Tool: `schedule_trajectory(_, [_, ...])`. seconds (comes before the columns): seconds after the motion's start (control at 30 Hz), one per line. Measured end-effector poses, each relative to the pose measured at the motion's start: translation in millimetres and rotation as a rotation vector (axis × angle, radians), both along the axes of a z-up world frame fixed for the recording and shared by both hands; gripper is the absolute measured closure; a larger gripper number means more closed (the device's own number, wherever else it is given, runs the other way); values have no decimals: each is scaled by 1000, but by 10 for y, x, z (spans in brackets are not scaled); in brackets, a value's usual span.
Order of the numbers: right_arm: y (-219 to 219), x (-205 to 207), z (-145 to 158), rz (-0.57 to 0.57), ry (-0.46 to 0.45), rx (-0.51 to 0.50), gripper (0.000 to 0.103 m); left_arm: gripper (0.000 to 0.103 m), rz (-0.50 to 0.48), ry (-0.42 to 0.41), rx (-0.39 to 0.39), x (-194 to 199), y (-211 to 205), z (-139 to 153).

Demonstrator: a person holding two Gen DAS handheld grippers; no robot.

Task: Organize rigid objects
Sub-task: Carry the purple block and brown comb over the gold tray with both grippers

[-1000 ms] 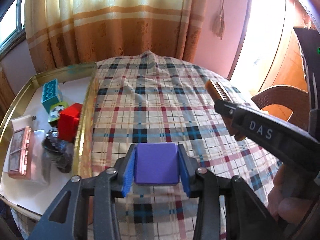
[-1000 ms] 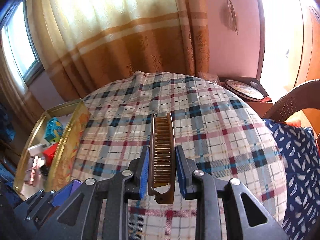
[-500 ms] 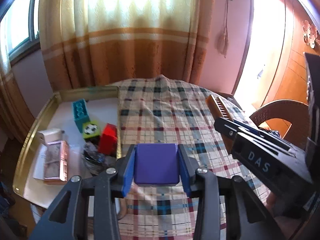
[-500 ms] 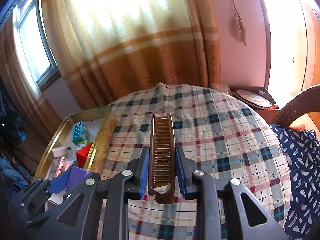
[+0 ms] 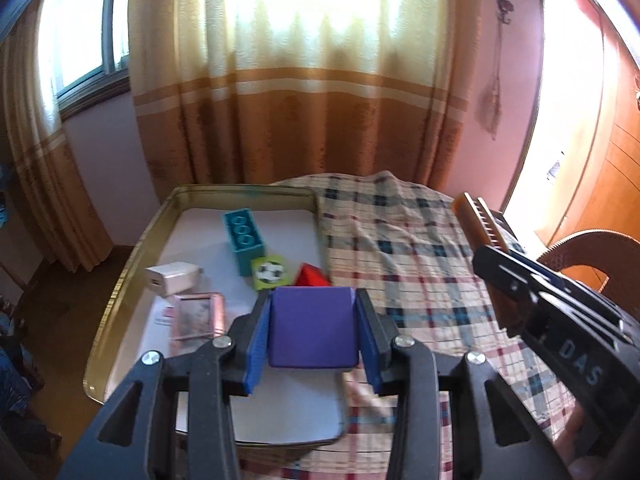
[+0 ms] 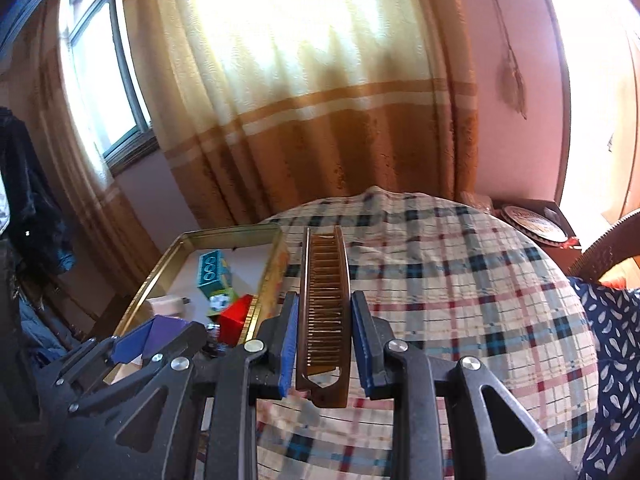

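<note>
Curtains in cream and orange fill the top of both views, with a window at the upper left and a pink wall at the upper right; below them spreads the surface under a plaid cloth, taking the centre and right of each frame; a wicker chair shows at the right edge of the left wrist view, and a blue patterned fabric at the lower right of the right wrist view; a gold-rimmed tray lined in white sits at the left of the cloth, centre-left in the left wrist view.

Inside the tray lie a teal block toward the back, a white charger to its left, a pink-framed flat case below that, a green cube printed with a football, and a red block partly hidden behind the held cube.

Left tongs, bottom centre of their own view, are clamped on a purple cube, held above the tray's near right part; right tongs are closed on a brown folding comb, which runs lengthwise away from the camera above the cloth, just right of the tray's rim.
</note>
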State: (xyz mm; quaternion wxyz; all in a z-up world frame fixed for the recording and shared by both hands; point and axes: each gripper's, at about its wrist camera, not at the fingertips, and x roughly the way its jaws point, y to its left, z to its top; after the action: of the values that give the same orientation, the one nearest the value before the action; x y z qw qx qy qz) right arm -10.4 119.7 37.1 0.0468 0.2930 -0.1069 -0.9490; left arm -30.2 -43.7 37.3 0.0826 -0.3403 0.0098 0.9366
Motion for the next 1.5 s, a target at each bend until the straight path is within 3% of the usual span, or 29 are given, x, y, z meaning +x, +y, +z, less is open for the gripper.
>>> schedule_trajectory(0.6, [-698, -244, 162, 122, 46, 41, 75, 64, 163, -9, -17, -202, -683, -34])
schedule_trajectory(1.5, [-1123, -815, 36, 146, 4, 98, 75, 64, 218, -61, -47, -627, -987, -157])
